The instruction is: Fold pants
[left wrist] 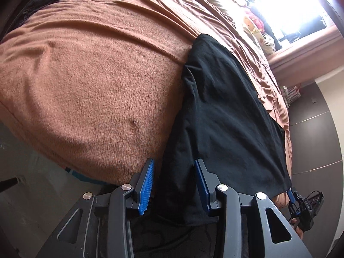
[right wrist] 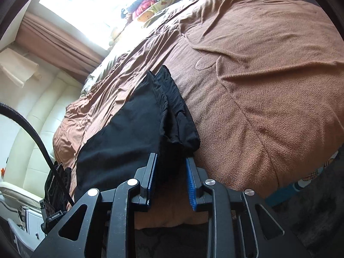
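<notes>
Black pants (left wrist: 223, 116) lie lengthwise on a brown blanket (left wrist: 90, 81) on the bed, their near end hanging over the bed's edge. My left gripper (left wrist: 174, 185) is open, its blue pads on either side of the near hem. In the right wrist view the pants (right wrist: 133, 133) show a gathered waistband end at the far side. My right gripper (right wrist: 171, 180) is open at the pants' near corner, with cloth between the pads. The right gripper (left wrist: 301, 206) also shows at the lower right in the left wrist view.
The blanket (right wrist: 258, 86) covers most of the bed. Pillows and soft toys (right wrist: 148, 6) lie at the head under a bright window. A cream padded headboard or wall (right wrist: 38, 111) and a black cable (right wrist: 38, 142) are at the left. Dark floor (left wrist: 311, 142) lies beside the bed.
</notes>
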